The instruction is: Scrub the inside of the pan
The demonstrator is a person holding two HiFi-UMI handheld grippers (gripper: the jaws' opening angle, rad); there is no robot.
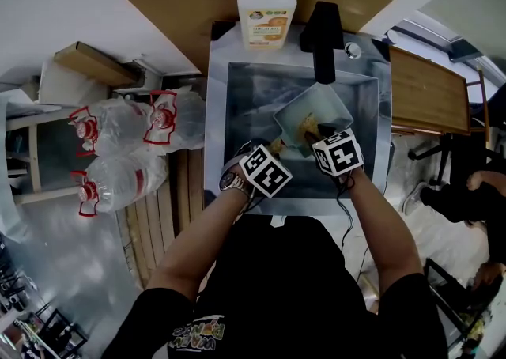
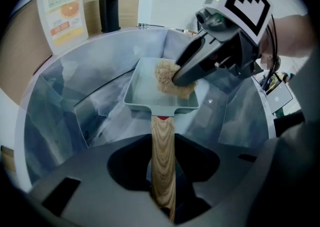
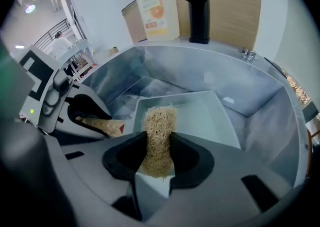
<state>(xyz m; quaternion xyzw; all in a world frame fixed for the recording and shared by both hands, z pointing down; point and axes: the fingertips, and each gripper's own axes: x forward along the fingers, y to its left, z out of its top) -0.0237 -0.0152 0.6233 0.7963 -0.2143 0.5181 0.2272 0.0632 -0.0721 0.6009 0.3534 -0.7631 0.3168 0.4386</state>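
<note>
The right gripper (image 3: 156, 153) is clamped on a scrubber (image 3: 159, 123) inside the pan (image 3: 205, 116), whose handle (image 2: 163, 143) is clamped by the left gripper (image 2: 164, 171). Scrubbing is judged under way, not finished.

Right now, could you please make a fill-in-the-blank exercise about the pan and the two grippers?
The left gripper holds the pan by its wooden ____. The pan is inside the metal ____. Beyond the right gripper and its scrubber stands a ____ faucet.
Missing words: handle; sink; black.
</note>
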